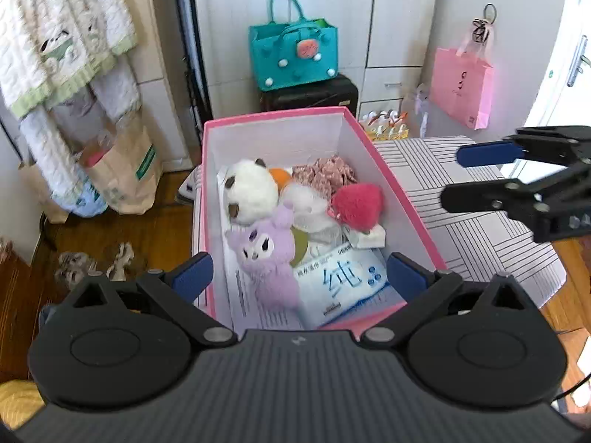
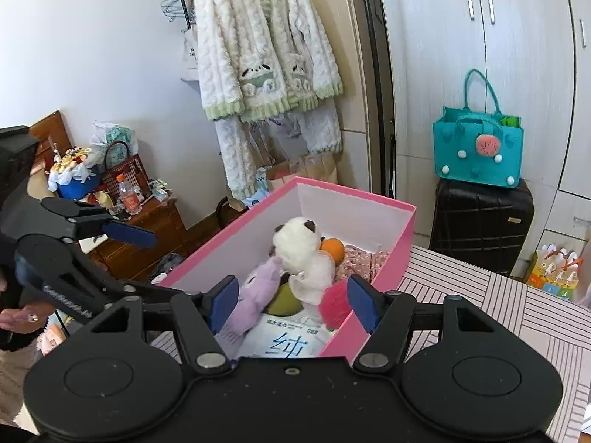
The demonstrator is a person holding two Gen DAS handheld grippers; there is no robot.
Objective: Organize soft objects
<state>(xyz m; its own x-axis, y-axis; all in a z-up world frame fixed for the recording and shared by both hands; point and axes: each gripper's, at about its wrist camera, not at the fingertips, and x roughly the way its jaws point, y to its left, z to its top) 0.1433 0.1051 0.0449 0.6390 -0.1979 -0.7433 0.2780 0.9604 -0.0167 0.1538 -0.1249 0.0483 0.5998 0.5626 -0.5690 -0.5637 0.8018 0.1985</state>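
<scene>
Green plush: mostly buried under the purple plush and white plush; kind unclear.
Orange plush: only a bulge shows behind the panda.
Wipes pack: near end hidden by the left gripper body; small print unreadable.
Floral cloth: partly covered by plush; kind unclear.
Right gripper: cut off at the left wrist view's right edge.
Suitcase: lower part behind the box.
Floor items: blurred.
</scene>
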